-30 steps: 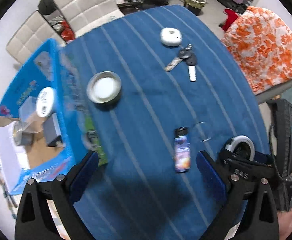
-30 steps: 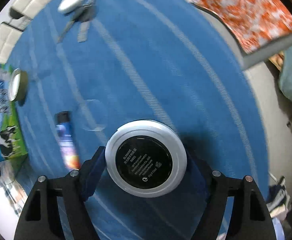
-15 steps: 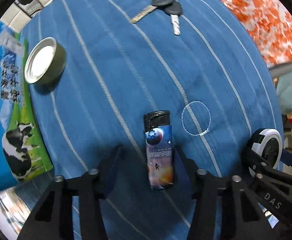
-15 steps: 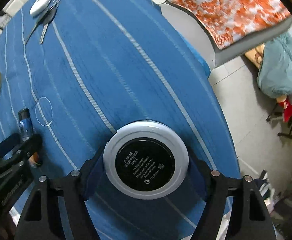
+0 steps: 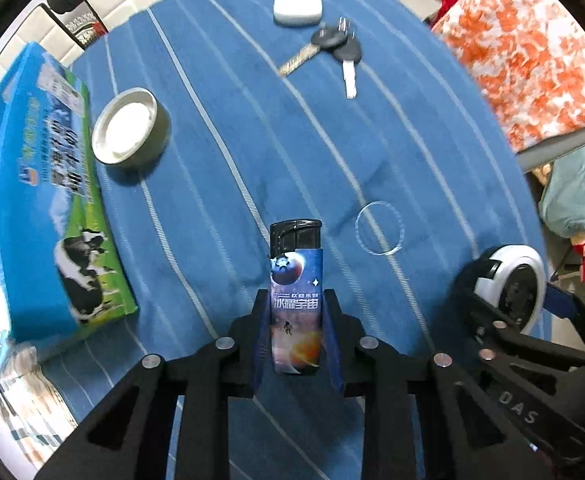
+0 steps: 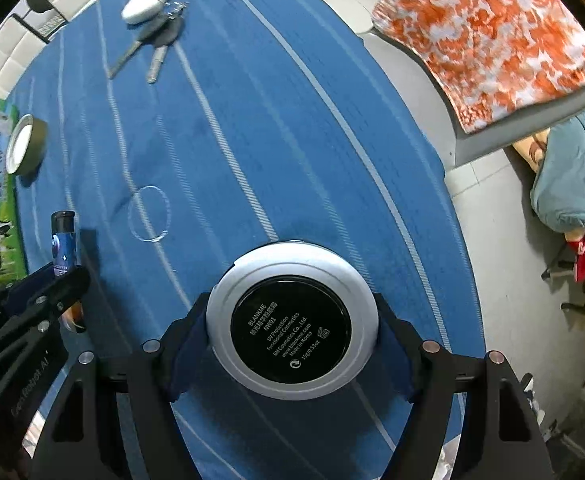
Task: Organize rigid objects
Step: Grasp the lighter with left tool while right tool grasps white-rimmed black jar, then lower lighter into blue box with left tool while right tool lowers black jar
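My left gripper is shut on a blue lighter with a black cap and a space print, and its pads press both sides. The lighter lies over the blue striped tablecloth. My right gripper is shut on a round white compact with a black label, held above the cloth's near right part. That compact also shows at the right of the left wrist view. In the right wrist view the lighter and the left gripper sit at the far left.
A blue milk carton box lies along the left edge. A round tin with a white inside, two keys, a white oval case and a thin clear ring lie on the cloth. An orange patterned cushion is beyond the right edge.
The left gripper came down over the lighter and closed on it. The right gripper kept its hold on the compact and rose a little.
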Demonstrator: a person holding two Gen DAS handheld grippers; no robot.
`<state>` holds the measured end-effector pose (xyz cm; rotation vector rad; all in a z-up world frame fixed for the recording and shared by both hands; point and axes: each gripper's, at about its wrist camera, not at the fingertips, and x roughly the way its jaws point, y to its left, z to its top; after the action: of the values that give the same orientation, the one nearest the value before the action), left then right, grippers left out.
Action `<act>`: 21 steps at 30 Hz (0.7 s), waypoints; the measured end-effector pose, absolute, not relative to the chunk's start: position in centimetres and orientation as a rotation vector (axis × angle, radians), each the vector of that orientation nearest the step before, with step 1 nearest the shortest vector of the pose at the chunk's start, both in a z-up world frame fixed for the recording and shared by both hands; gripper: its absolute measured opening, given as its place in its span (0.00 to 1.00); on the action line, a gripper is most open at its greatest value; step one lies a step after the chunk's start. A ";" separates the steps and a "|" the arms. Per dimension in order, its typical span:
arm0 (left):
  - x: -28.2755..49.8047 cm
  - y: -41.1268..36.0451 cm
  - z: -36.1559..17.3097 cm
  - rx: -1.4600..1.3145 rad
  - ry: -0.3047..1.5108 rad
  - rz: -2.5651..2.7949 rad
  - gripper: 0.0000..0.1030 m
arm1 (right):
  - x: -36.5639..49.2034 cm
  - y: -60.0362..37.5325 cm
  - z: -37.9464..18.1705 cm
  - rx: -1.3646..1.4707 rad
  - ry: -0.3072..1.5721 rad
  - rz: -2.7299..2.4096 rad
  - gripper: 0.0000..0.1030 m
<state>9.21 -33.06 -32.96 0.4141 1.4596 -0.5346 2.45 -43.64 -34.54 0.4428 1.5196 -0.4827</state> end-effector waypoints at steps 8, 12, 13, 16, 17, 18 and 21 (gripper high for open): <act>10.1 -29.2 -27.3 0.291 1.373 -0.524 0.21 | 4.0 -40.5 -29.3 0.314 1.451 -0.366 0.75; 11.0 -26.7 -23.8 0.227 1.317 -0.504 0.21 | 5.6 -38.3 -25.6 0.285 1.405 -0.269 0.75; 11.2 -26.2 -23.3 0.221 1.307 -0.493 0.21 | 6.2 -37.7 -24.7 0.275 1.393 -0.242 0.75; 12.2 -22.4 -20.9 0.166 1.277 -0.435 0.21 | 7.9 -34.8 -21.6 0.232 1.351 -0.155 0.75; 12.6 -21.8 -20.3 0.155 1.264 -0.414 0.21 | 8.4 -33.8 -20.7 0.217 1.339 -0.133 0.75; 12.8 -20.8 -19.6 0.149 1.248 -0.393 0.21 | 8.8 -33.0 -20.0 0.201 1.326 -0.115 0.75; 13.5 -17.6 -17.7 0.163 1.197 -0.325 0.21 | 10.4 -30.1 -17.6 0.141 1.274 -0.075 0.75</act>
<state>13.51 -17.59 -17.73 0.1631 1.1971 -0.3253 10.37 -30.13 -17.65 0.1410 1.2741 -0.0750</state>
